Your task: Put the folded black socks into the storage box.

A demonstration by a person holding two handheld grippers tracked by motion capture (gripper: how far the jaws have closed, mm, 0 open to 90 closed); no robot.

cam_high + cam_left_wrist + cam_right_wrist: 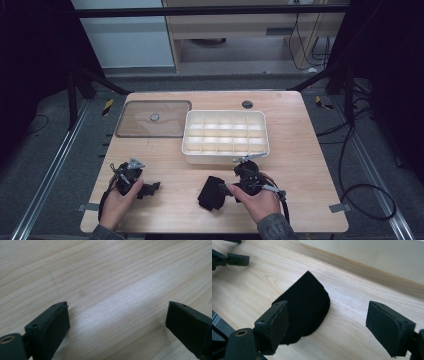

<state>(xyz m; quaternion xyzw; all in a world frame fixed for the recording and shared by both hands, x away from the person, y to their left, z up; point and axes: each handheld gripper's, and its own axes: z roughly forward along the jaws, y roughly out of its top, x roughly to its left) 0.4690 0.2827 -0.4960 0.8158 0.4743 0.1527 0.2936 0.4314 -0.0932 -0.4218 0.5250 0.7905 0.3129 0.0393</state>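
Black folded cloth (211, 192) lies flat on the worktop (300, 170), near the front edge, just left of the right gripper (329, 322), whose fingers (274, 325) are spread with nothing pinched. Left gripper (117, 322) is well apart to the left, fingers spread over bare wood. White divided tray (226, 157) sits behind the cloth.

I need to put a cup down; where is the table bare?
Bare wood lies right of the white compartment tray and between the left gripper and the folded black cloth. It is tight between the tray's front wall and the right gripper.
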